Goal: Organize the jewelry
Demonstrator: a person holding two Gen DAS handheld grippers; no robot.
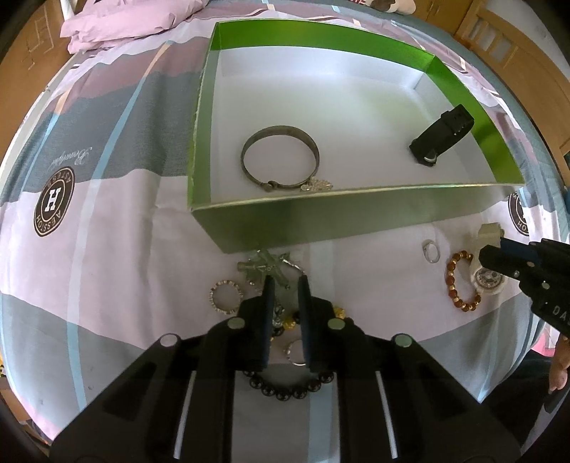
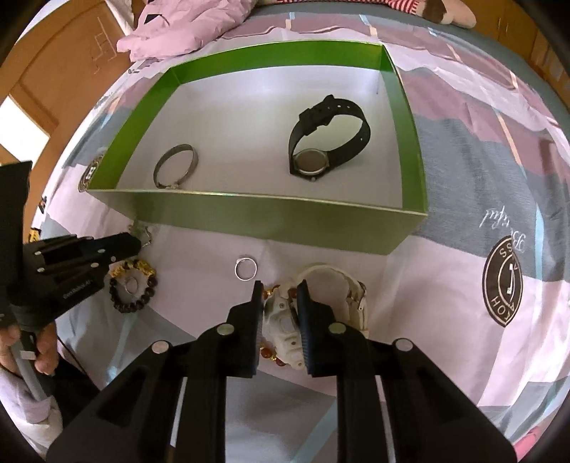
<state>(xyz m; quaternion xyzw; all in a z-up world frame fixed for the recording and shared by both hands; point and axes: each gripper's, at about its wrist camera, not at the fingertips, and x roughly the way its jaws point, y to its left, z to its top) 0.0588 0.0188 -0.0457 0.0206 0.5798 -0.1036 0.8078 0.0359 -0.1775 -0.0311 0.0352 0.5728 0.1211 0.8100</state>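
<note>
A green box [image 1: 356, 220] lies on the bed with a metal bangle [image 1: 279, 160] and a black watch [image 1: 440, 135] inside. In front of it, my left gripper [image 1: 285, 285] is nearly shut around a pale green pendant [image 1: 265, 267] on a chain. A studded ring [image 1: 226, 297] and a dark bead bracelet [image 1: 292, 388] lie by its fingers. My right gripper [image 2: 280, 286] is shut on the case of a white watch [image 2: 335, 285], which rests on the bedcover. An amber bead bracelet [image 1: 459, 281] lies under that watch, and a silver ring [image 2: 245, 268] sits just to its left.
The patterned bedcover [image 1: 107, 249] spreads all around the box. A pink pillow [image 1: 124, 25] lies at the far left corner, and wooden furniture [image 1: 516, 53] stands beyond the bed. A person's hand [image 2: 35, 349] holds the left gripper's handle.
</note>
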